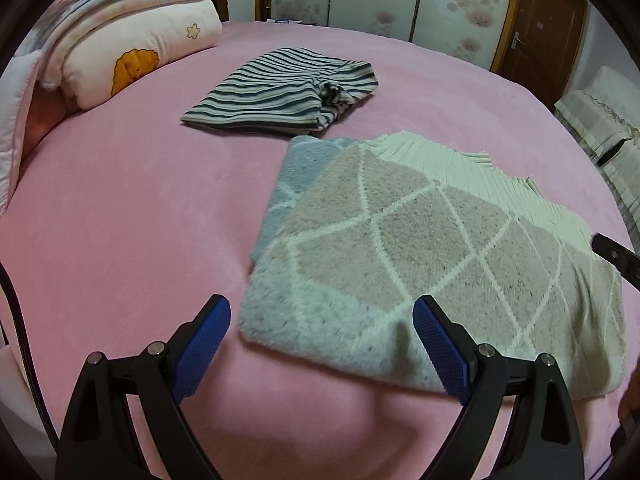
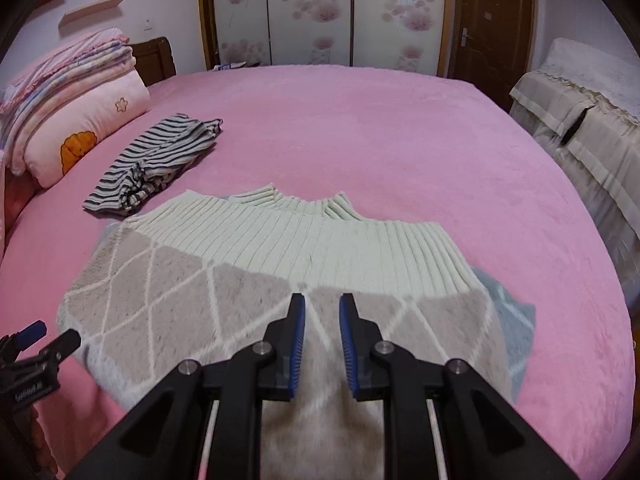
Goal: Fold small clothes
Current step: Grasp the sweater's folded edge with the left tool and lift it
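One sweater [image 2: 256,280] lies flat on the pink bed [image 2: 380,140], its ribbed collar pointing toward the wardrobe [image 2: 320,12] and its long axis running across the bed. Only the right wrist view shows that collar whole; the left wrist view shows the sweater's folded near corner. The left gripper [image 1: 322,344] hangs wide open around this corner, holding nothing. The right gripper [image 2: 322,344], jaws narrowly parted and empty, sits above the sweater's middle. A striped garment [image 1: 280,92] lies beyond, near stacked quilts [image 1: 120,32].
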